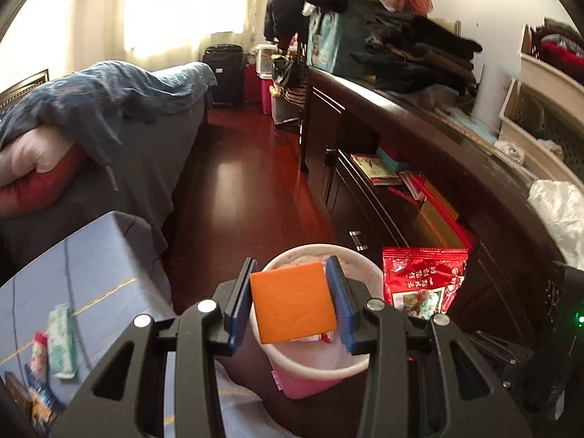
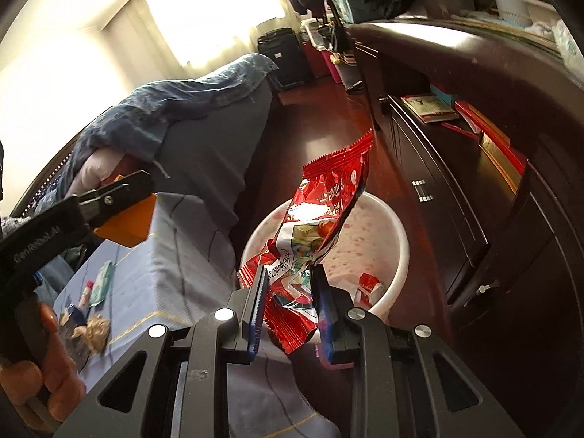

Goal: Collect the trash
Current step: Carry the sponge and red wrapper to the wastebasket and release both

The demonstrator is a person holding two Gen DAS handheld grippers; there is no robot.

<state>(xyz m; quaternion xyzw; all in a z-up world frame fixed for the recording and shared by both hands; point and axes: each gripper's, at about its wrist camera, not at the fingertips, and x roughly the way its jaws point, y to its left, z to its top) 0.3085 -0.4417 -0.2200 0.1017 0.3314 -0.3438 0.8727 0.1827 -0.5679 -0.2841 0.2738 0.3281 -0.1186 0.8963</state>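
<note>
My left gripper [image 1: 292, 304] is shut on an orange box [image 1: 294, 303] and holds it over the white-rimmed pink trash bin [image 1: 321, 368]. The left gripper with the orange box [image 2: 127, 221] also shows at the left of the right wrist view. My right gripper [image 2: 288, 292] is shut on a red snack bag [image 2: 317, 233] and holds it above the bin [image 2: 396, 226]. The red bag [image 1: 423, 281] hangs to the right of the bin in the left wrist view. A red wrapper [image 2: 368, 284] lies inside the bin.
A blue-covered table [image 1: 91, 266] at the left carries a green tissue pack [image 1: 62, 343] and several snack packets [image 2: 85, 317]. A bed with a blue quilt [image 1: 109, 91] stands beyond. A dark dresser [image 1: 419, 146] runs along the right, red wooden floor [image 1: 237, 182] between.
</note>
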